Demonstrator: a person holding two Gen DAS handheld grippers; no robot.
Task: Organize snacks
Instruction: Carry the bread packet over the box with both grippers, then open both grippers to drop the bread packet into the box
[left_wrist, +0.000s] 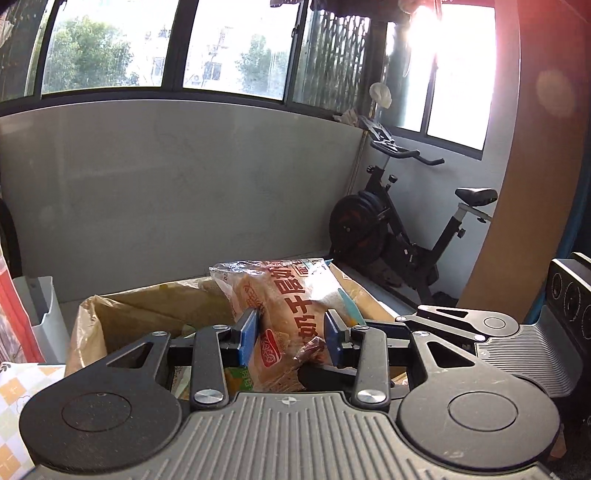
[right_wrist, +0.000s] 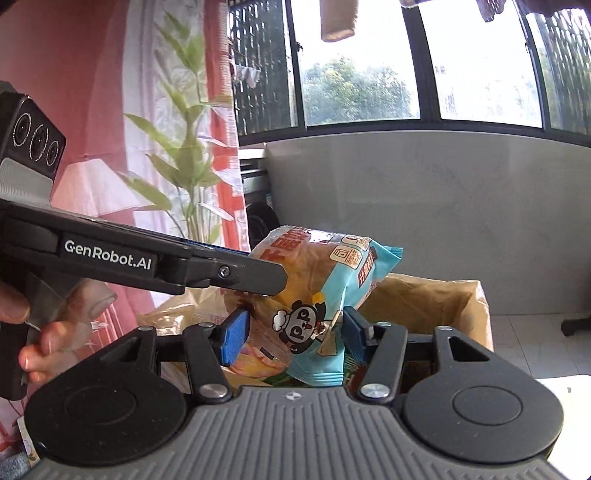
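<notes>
Left wrist view: nearest the lens, the left tongs (left_wrist: 291, 334) are clamped on an upright bread packet (left_wrist: 286, 314) above an open brown paper bag (left_wrist: 147, 314); beyond the bag stand a grey wall panel (left_wrist: 184, 192), an exercise bike (left_wrist: 402, 229) and a row of windows (left_wrist: 236, 48). Right wrist view: the right tongs (right_wrist: 293, 338) are closed on a blue panda-print snack packet (right_wrist: 325, 325) above the same bag (right_wrist: 428, 302), with the left tongs (right_wrist: 258, 277) entering from the left, touching the bread packet (right_wrist: 306, 258) just behind, and a leaf-print curtain (right_wrist: 155, 129) behind.
</notes>
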